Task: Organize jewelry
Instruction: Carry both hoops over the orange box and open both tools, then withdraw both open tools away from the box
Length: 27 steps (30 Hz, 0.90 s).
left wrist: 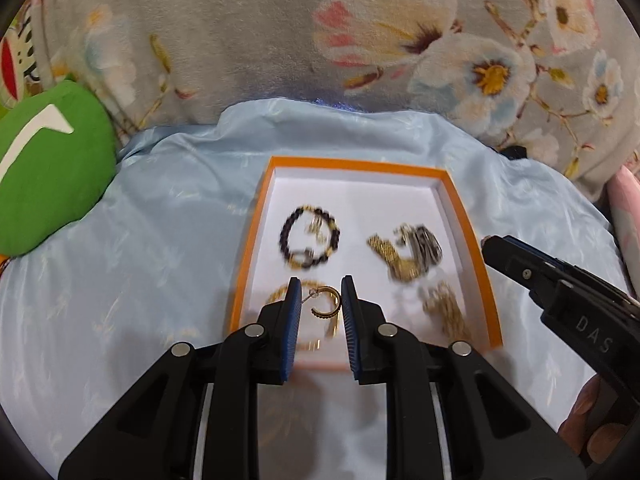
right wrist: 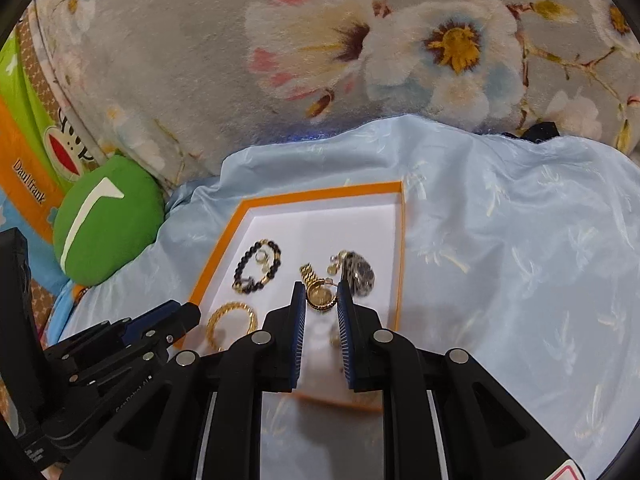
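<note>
An orange-rimmed white tray [left wrist: 256, 216] lies on pale blue satin cloth. In it are a dark bead bracelet [left wrist: 310, 242], a gold watch [left wrist: 396, 264] beside a dark watch [left wrist: 426, 246], a gold chain bracelet [right wrist: 232, 322] and another gold chain [left wrist: 444, 308]. My left gripper [left wrist: 320, 300] is shut on a gold hoop earring [left wrist: 326, 300], held sharp above the blurred tray. My right gripper [right wrist: 320, 300] is over the tray [right wrist: 224, 248]; a gold hoop earring [right wrist: 320, 300] sits between its fingers, held by both pads. Each gripper shows in the other's view.
A green round cushion [left wrist: 48, 168] lies at the left edge of the cloth. A grey floral blanket [left wrist: 280, 40] rises behind the tray. A colourful printed pack [right wrist: 28, 152] stands at far left. The blue cloth [right wrist: 520, 260] spreads to the right.
</note>
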Each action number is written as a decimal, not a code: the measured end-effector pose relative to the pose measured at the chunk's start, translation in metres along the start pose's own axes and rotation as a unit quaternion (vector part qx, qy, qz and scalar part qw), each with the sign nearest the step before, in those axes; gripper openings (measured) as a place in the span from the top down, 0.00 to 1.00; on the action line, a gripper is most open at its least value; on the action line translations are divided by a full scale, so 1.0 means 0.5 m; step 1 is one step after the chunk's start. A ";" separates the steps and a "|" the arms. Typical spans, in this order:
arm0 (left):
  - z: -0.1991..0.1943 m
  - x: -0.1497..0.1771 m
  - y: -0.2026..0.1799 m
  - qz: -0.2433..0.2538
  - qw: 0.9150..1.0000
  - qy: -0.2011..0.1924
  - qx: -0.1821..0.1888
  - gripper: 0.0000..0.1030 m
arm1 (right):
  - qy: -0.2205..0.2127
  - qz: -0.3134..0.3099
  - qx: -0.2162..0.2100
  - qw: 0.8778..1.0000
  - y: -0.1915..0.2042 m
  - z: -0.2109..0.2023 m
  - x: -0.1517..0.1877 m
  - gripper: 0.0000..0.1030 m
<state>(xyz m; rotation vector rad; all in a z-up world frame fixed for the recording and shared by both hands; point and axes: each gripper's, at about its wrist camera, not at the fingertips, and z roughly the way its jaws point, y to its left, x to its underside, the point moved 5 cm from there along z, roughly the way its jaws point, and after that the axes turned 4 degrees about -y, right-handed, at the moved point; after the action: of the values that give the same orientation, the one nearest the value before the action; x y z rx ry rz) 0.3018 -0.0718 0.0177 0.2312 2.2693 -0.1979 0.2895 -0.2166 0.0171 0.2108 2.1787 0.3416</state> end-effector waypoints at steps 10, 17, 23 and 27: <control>0.154 -0.047 0.004 -0.019 0.999 0.036 0.008 0.61 | 0.017 0.025 -0.023 0.999 -0.022 0.138 -0.051 0.81; 0.078 -0.034 0.045 -0.051 0.999 -0.005 0.006 0.39 | 0.004 0.031 -0.018 0.999 -0.038 0.057 -0.011 0.81; -0.021 0.045 0.067 -0.053 0.999 -0.010 -0.002 0.38 | 0.006 0.000 0.021 1.000 -0.019 -0.058 0.100 0.75; -0.075 0.129 0.073 -0.040 0.999 0.000 -0.020 0.37 | 0.011 -0.013 0.040 0.999 -0.001 -0.127 0.183 0.63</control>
<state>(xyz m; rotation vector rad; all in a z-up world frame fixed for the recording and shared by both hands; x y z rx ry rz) 0.2415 -0.0218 -0.0096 0.1209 2.2816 -0.1944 0.1841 -0.2028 -0.0172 0.2245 2.2178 0.2428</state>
